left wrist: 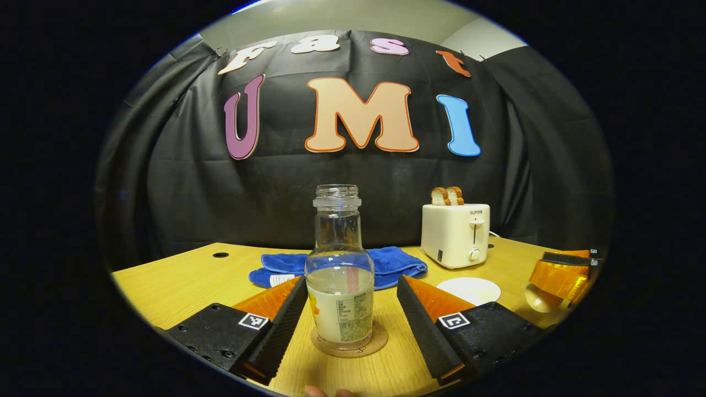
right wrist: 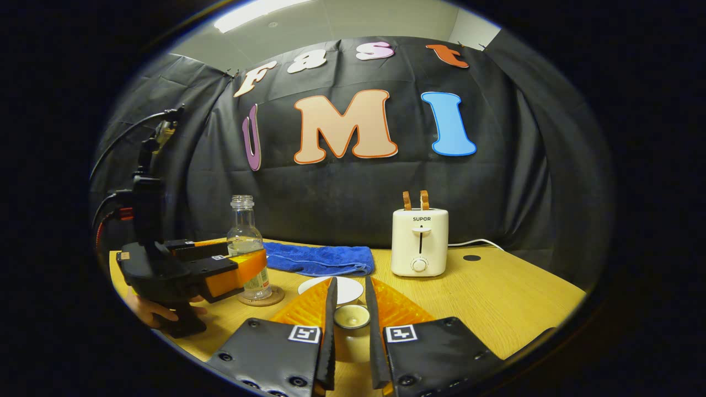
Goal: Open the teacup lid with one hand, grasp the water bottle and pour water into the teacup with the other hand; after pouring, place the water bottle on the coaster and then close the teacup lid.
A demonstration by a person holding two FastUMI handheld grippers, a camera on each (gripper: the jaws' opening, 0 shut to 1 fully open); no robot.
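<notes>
The uncapped water bottle (left wrist: 340, 275) stands upright on the cork coaster (left wrist: 349, 342), long axis vertical, mouth pointing up. The left gripper (left wrist: 350, 309) is wide open, its fingers flanking the bottle without touching. The right gripper (right wrist: 349, 320) is nearly closed on the teacup lid's (right wrist: 351, 316) knob, above the white teacup (right wrist: 337, 289) on the wooden table (right wrist: 496, 298).

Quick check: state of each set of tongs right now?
Left tongs: open, straddling the water bottle on its coaster, not touching it.
Right tongs: closed on the teacup lid knob.
</notes>
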